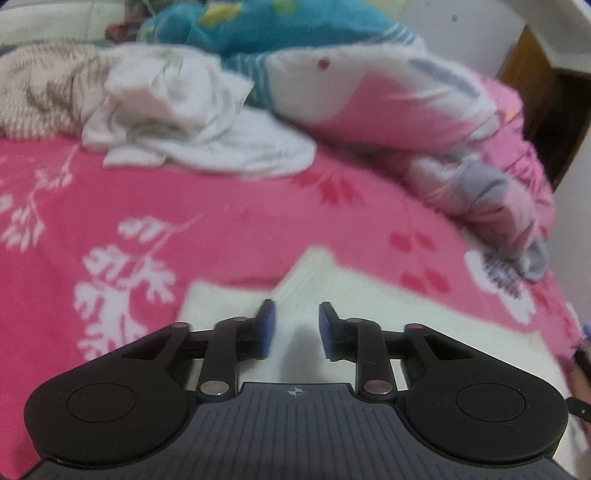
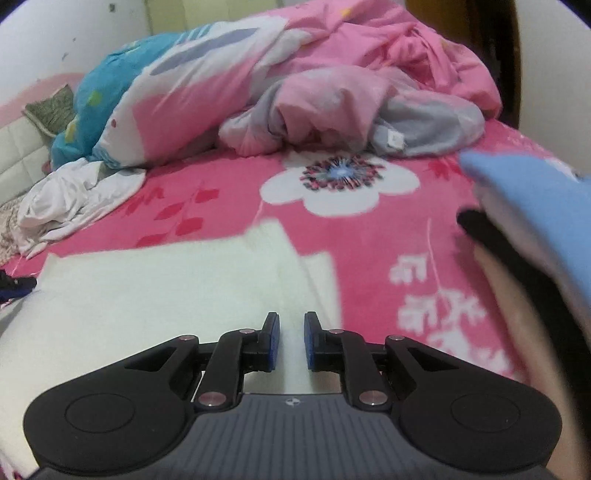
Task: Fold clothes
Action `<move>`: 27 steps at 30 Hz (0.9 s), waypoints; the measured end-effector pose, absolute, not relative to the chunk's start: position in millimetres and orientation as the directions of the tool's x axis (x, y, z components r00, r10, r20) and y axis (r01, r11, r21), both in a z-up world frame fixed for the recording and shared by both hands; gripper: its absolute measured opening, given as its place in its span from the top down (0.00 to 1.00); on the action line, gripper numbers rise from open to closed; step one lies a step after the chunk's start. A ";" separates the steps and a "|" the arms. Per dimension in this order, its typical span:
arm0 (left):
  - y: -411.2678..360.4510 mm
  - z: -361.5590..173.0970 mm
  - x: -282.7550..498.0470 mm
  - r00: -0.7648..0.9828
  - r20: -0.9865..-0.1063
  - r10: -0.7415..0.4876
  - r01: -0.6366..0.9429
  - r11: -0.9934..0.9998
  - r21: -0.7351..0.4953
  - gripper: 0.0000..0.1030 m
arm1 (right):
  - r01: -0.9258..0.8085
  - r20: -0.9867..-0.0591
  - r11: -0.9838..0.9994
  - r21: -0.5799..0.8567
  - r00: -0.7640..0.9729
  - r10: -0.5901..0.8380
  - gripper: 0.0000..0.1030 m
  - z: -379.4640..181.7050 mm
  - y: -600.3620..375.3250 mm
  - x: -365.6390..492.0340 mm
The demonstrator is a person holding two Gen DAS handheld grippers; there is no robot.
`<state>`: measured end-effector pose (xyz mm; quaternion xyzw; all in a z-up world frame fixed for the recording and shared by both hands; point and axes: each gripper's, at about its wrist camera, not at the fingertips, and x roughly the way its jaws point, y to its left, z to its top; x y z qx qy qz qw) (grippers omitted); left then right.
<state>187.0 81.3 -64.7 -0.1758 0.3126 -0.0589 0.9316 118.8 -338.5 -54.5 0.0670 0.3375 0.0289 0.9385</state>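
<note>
A cream-white garment (image 1: pixel 369 306) lies flat on the pink flowered bed cover (image 1: pixel 184 206), folded into a block; it also shows in the right wrist view (image 2: pixel 166 288). My left gripper (image 1: pixel 297 330) hangs just above its near part, jaws open and empty. My right gripper (image 2: pixel 291 341) is over the garment's right near edge, jaws open with a narrow gap and nothing between them. A crumpled white garment (image 1: pixel 192 122) lies further back on the bed, also seen at the left of the right wrist view (image 2: pixel 74 199).
A pink and grey garment (image 2: pixel 351 110) is heaped at the back right, with a pink quilt (image 2: pixel 388 48) and a blue quilt (image 1: pixel 258 29) behind it. A stack of folded clothes with a light blue top (image 2: pixel 535 206) sits at the right. A beige patterned cloth (image 1: pixel 44 88) lies far left.
</note>
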 end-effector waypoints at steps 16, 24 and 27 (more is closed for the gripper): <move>142.8 -57.5 175.2 0.817 -0.536 -0.214 -0.159 0.809 -0.566 0.64 | 0.042 -0.609 0.978 0.202 0.787 0.092 0.85 -36.8 -330.4 132.8; 157.6 -54.1 81.5 0.833 -0.511 -0.212 -0.107 0.844 -0.526 0.62 | -0.045 -0.539 0.968 0.246 0.824 0.175 0.85 -35.8 -305.6 44.8; 150.6 -62.1 60.4 0.827 -0.513 -0.230 -0.061 0.870 -0.489 0.62 | 0.042 -0.597 0.975 0.219 0.796 0.100 0.88 -58.9 -315.1 43.4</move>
